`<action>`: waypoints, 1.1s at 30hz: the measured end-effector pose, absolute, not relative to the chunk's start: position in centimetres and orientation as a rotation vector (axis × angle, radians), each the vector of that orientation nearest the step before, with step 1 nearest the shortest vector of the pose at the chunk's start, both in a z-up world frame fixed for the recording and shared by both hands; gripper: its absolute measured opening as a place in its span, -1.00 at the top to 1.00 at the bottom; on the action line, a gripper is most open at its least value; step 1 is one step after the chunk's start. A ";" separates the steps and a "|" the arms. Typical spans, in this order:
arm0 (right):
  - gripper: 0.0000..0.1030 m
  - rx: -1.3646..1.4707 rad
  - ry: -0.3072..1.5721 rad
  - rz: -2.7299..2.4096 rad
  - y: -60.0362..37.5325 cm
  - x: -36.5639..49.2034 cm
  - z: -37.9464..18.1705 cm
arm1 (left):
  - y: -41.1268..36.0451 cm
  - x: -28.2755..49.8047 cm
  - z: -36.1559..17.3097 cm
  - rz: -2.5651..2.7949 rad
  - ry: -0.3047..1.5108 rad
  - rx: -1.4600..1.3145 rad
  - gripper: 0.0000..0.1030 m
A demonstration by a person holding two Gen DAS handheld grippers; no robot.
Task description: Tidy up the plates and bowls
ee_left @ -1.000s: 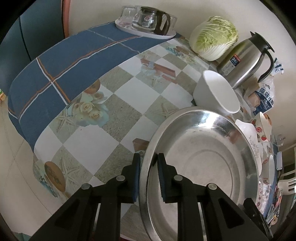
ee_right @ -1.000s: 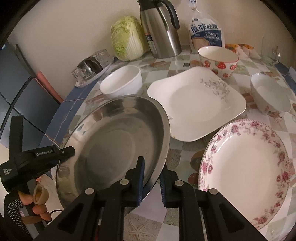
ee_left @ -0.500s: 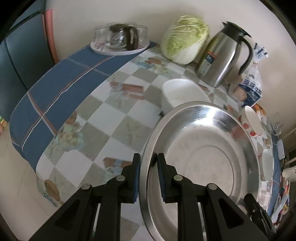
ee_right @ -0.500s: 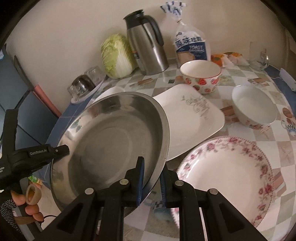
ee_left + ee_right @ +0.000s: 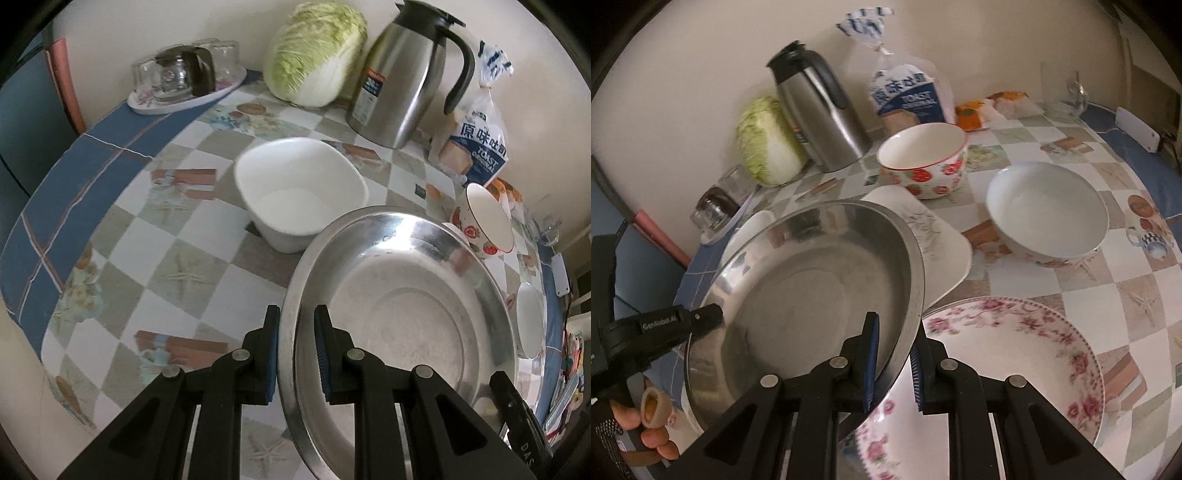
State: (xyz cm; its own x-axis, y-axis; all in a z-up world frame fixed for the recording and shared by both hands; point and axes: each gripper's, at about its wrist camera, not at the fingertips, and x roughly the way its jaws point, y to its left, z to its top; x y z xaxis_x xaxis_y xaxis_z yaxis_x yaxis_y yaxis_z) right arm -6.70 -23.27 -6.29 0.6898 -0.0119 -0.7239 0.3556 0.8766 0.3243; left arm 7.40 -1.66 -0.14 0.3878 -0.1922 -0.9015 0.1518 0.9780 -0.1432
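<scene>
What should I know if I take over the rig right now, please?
Left gripper: shut on the steel basin's rim.
Right gripper: shut on the opposite rim; basin held above the table.
On the table: square white bowl, strawberry bowl, round white bowl, square plate, floral plate.
Done: basin lifted.
Left: set it down, sort everything else.

Two matching black handheld grippers, blue-padded.
Left gripper (image 5: 295, 350) and right gripper (image 5: 894, 356) alike: matte black angular linkage arms, round silver pivot pins, ribbed blue pads lining the fingers (image 5: 271, 350). White "GenRobot.AI" lettering on the left unit's black body in the right wrist view. Left hand (image 5: 635, 432) in dark mesh-patterned sleeve, tan ring-shaped loop by the fingertips.
</scene>
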 end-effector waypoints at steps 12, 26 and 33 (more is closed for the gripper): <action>0.67 0.457 0.786 -0.257 -25.6 -5.2 -6.8 | -3.8 9.3 -0.8 -0.258 1.164 -0.066 0.63; 0.67 0.434 0.805 -0.279 -26.3 -3.4 -8.0 | -5.0 10.4 -1.5 -0.270 1.162 -0.060 0.63; 0.67 0.429 0.807 -0.288 -26.5 -3.2 -8.2 | -5.2 10.5 -1.7 -0.279 1.159 -0.056 0.63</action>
